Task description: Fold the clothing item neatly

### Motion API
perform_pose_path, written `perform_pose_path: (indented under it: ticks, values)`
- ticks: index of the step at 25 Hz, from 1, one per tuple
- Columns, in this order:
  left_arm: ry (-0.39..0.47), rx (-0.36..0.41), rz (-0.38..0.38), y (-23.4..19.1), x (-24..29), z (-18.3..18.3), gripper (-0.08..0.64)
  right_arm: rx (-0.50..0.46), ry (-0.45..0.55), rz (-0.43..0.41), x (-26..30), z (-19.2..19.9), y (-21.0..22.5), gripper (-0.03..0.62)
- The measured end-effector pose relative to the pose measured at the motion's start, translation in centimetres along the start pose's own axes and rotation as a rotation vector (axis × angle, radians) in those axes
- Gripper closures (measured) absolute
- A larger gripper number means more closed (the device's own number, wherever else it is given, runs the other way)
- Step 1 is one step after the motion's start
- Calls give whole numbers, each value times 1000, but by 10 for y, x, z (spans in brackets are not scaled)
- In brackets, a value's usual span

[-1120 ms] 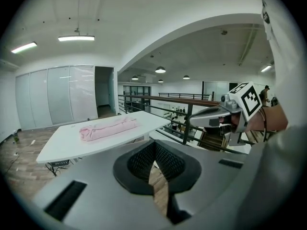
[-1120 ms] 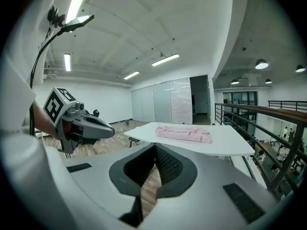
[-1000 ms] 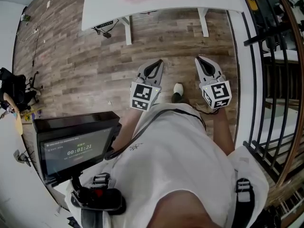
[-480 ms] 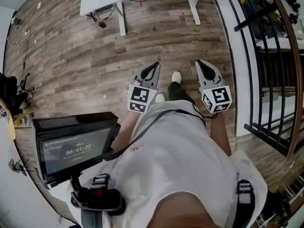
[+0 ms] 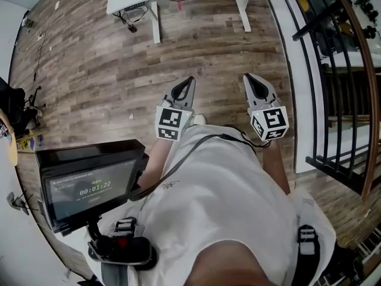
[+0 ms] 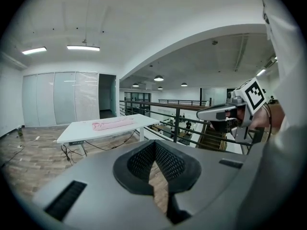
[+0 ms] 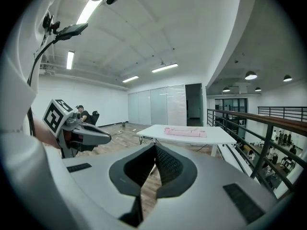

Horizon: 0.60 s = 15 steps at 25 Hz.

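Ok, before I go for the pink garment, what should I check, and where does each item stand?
1. Left tongs empty: ok, shut on nothing.
2. Right tongs empty: ok, shut on nothing.
3. Tongs open for a grasp: not ok, both are shut.
4. Pink garment within reach: not ok, it lies on the white table across the room.
5. Way to the table: ok, no obstacle shows on the wooden floor.
6. How the garment is folded: cannot tell, too small.
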<state>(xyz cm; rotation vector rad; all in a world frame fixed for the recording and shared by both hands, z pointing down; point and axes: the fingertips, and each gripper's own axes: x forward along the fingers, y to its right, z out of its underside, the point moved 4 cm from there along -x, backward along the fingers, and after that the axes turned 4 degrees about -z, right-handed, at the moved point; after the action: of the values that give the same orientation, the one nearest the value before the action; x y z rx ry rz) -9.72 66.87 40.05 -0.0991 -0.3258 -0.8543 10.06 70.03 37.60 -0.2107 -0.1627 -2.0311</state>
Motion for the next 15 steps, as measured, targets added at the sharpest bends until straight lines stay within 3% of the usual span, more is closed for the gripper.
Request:
perform_pose_path:
  ticks: [9,15]
  values:
    - [-2,-44,-13,108,-23,4,557,0,-9,-94,-77,24,-4,589]
    - [8,-8,-29,162,-59,9,557,7,-5,-129,-136,36,-23,589]
